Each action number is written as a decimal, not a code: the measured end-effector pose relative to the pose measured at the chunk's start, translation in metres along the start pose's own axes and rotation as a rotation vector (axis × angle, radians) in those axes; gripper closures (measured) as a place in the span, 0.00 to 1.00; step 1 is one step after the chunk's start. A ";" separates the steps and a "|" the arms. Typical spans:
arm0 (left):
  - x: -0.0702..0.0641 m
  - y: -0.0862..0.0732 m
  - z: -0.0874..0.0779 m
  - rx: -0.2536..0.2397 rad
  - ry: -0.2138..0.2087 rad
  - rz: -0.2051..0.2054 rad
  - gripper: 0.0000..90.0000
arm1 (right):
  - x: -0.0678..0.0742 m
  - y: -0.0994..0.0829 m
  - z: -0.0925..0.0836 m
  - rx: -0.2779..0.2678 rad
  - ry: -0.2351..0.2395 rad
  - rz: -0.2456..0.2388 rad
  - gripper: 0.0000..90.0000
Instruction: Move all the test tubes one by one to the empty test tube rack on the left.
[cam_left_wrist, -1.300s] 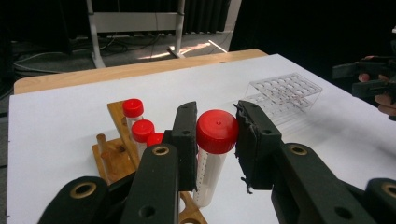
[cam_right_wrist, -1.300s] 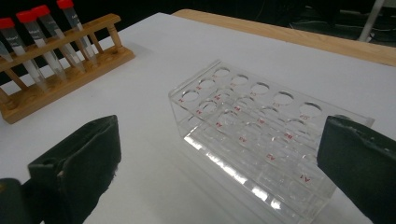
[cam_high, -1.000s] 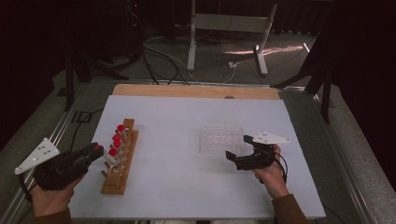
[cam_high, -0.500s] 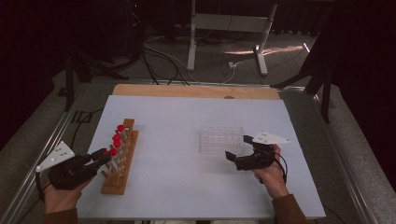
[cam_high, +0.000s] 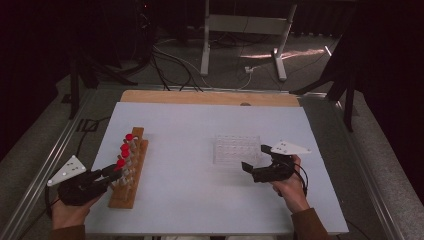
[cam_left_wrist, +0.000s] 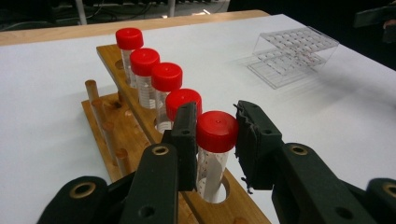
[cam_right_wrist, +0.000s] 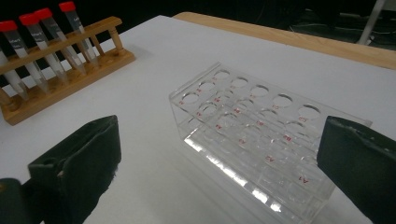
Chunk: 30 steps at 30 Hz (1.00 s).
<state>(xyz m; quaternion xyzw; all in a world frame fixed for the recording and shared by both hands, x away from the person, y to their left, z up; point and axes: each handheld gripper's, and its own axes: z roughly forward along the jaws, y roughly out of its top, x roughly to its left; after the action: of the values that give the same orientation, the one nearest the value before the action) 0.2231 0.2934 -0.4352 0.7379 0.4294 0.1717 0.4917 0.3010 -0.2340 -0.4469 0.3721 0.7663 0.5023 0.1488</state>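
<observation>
A wooden rack at the table's left holds several clear tubes with red caps in a row. My left gripper comes in from the rack's near left, and its pads press on the red cap of the nearest tube, which stands in its hole. To the right a clear plastic rack with empty holes sits on the white top. My right gripper hovers at its right end, jaws wide open. In the right gripper view the clear rack lies between and beyond the open pads.
The white tabletop has a wooden strip along its far edge and metal rails at the sides. Cables and stand legs lie on the dark floor beyond. Bare surface stretches between the two racks.
My left gripper has come down and to the right, onto the nearest red-capped tube. The right gripper has stayed where it was.
</observation>
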 end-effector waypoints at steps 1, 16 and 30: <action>0.000 -0.001 0.000 0.001 -0.001 -0.003 0.79 | 0.000 0.000 0.000 -0.001 -0.001 -0.001 0.00; 0.004 -0.008 -0.002 -0.009 -0.019 -0.006 0.79 | 0.001 0.000 -0.001 -0.007 0.001 -0.006 0.00; 0.001 -0.004 -0.004 -0.053 -0.010 -0.003 0.53 | 0.001 -0.001 -0.001 -0.008 0.005 -0.005 0.00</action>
<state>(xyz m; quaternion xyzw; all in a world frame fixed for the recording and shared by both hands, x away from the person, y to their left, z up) 0.2190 0.2966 -0.4369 0.7248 0.4233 0.1787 0.5134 0.2996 -0.2340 -0.4469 0.3685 0.7656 0.5057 0.1496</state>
